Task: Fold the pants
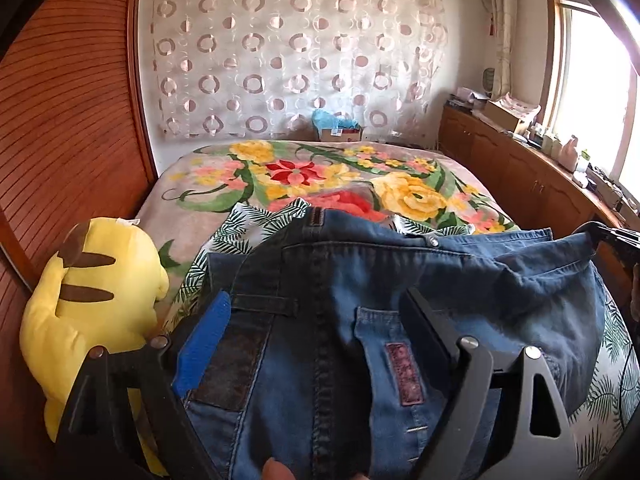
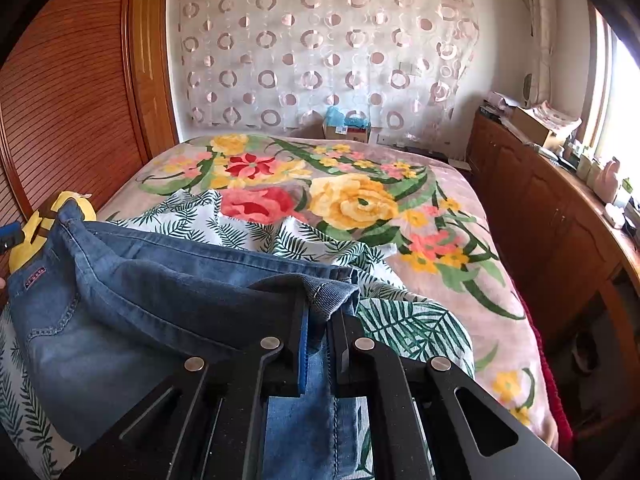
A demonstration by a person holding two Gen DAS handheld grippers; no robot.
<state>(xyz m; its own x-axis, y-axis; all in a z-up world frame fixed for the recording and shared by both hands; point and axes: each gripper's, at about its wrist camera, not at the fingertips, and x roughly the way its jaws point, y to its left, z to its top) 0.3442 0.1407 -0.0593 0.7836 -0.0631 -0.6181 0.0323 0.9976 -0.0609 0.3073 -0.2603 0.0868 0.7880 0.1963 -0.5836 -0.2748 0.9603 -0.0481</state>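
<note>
The jeans (image 2: 168,280) are being held stretched over the bed (image 2: 460,200), clamped by the right gripper (image 2: 318,320), the left gripper (image 1: 316,320) spread wide around denim

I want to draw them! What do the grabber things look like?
Each grabber is flat black plastic with cut-out slots and round silver bolts. The left gripper has a bright blue ridged pad on one finger, with a black finger opposite. The right gripper has a blue pad too. No cables or sleeves show.

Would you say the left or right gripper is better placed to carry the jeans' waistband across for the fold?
Probably right: the right gripper is shut on the jeans; the left gripper is open.
</note>
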